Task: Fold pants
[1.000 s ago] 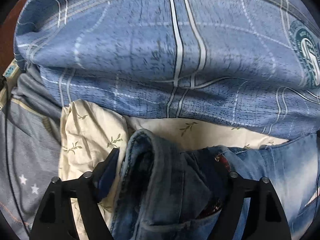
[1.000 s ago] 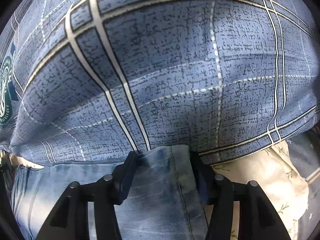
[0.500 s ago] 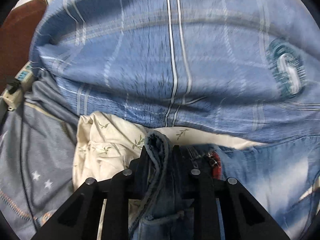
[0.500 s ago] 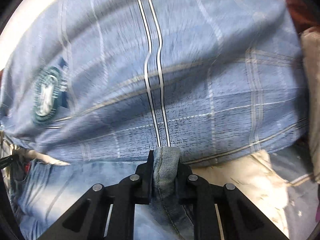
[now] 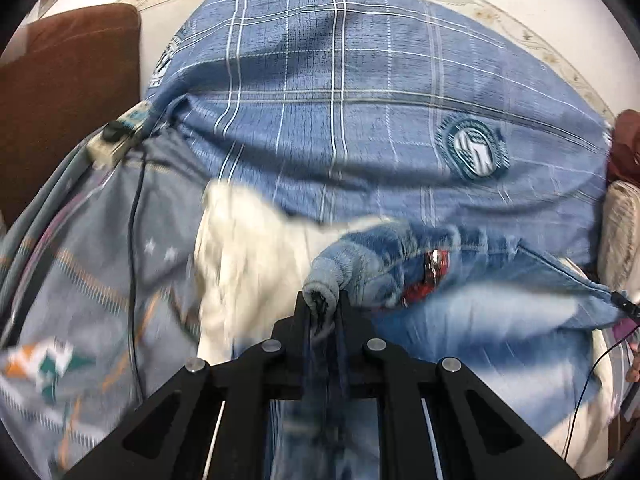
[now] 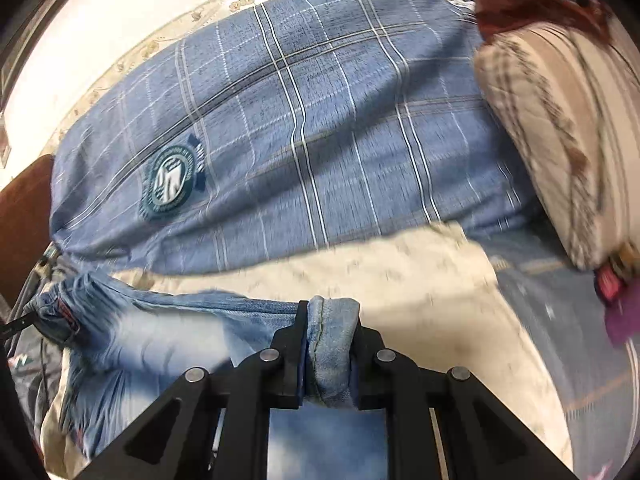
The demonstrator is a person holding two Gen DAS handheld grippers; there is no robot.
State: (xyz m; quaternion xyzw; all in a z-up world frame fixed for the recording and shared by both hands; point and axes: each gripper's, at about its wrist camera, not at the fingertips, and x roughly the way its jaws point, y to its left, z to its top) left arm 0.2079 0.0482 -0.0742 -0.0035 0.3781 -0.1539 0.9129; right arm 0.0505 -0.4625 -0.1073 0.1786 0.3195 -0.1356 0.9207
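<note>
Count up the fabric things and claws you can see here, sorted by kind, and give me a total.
Jeans: 1, blue denim jeans, gripped at two spots
Blue plaid quilt: 1, blue plaid quilt
Cream sheet: 1, cream sheet
Grey patterned bedding: 1, grey patterned bedding
Striped beige pillow: 1, striped beige pillow
Claws: 2, left claw and right claw, both shut on denim
Total: 7
</note>
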